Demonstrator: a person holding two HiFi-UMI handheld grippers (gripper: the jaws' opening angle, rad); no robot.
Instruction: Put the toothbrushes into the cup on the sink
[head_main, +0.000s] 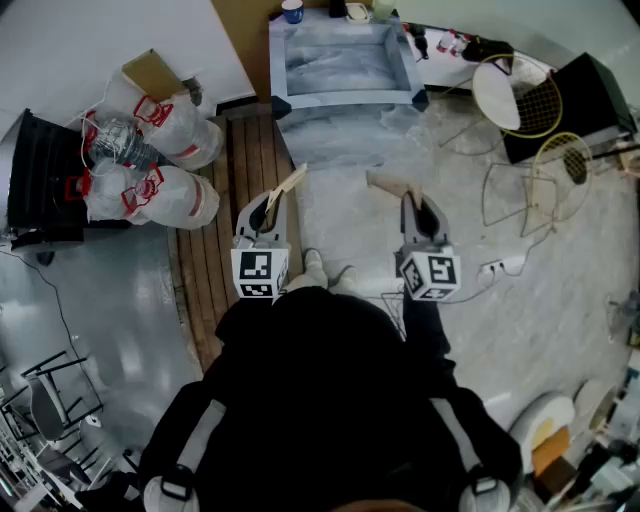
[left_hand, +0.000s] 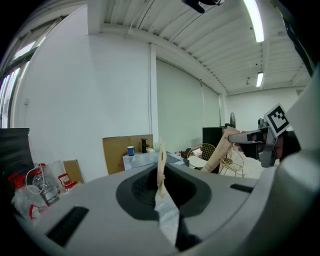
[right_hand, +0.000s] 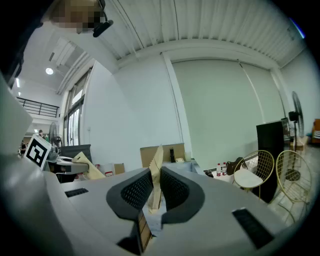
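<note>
Person: black long-sleeved jacket (head_main: 320, 400), a grey stripe (head_main: 197, 440) down each shoulder, pale shoe (head_main: 314, 268) just beside the left gripper's rear end. Left gripper (head_main: 268, 207) and right gripper (head_main: 421, 210): grey moulded shells, black perforated pads (right_hand: 134, 190), white cube (head_main: 260, 273) with black square markers at the rear of each.

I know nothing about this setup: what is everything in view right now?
sink: 1, grey-blue, top centre
cup: 1, blue, on the sink's back left corner
toothbrushes: 2, tan, one in each gripper
bags: 2, clear with red, floor at left
wire chairs: at least 2, gold, right
cabinet: 1, black, far right
left gripper: 1, grey, shut on a toothbrush
right gripper: 1, grey, shut on the other
person: 1, black top, bottom centre
</note>
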